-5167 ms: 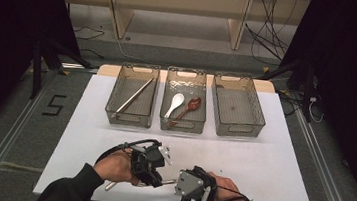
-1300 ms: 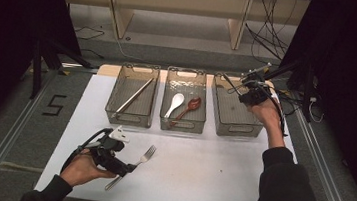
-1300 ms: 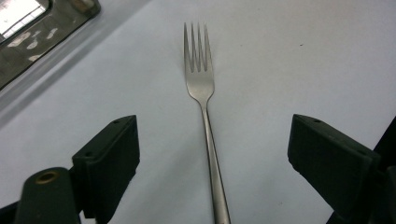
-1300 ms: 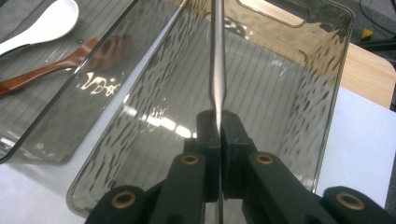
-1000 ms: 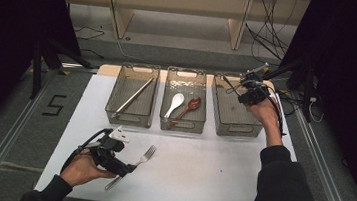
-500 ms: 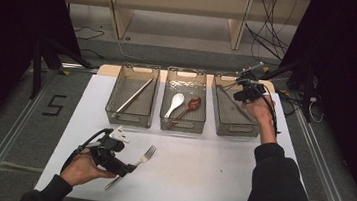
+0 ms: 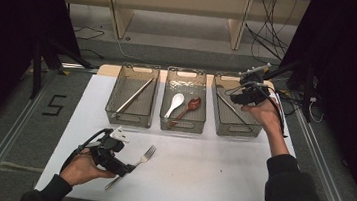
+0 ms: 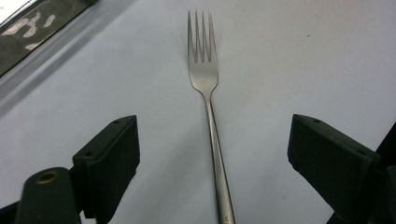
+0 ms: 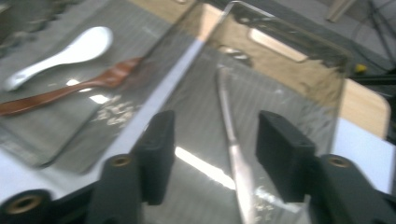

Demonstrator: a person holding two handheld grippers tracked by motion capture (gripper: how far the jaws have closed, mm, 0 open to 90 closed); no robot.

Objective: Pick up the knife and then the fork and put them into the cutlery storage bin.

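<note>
Three clear bins sit in a row at the far edge of the white table, and I take the middle bin as my landmark. My left gripper is well in front of that bin and off to its left, low over the table, jaws spread wide with a steel fork lying flat between them, touching neither jaw; its tines point away from me toward the bins. In the high view the fork lies slanted on the bare table just ahead of the left gripper. My right gripper hangs over the bin to the right of the middle bin, jaws parted and holding nothing. A slim metal utensil lies on that right-hand bin's floor below the gap between the jaws; the picture is too blurred for me to tell what kind it is. Inside the middle bin lie a white spoon and a reddish-brown spoon side by side. The bin to its left holds a long pale pair of chopsticks laid on a diagonal.
</note>
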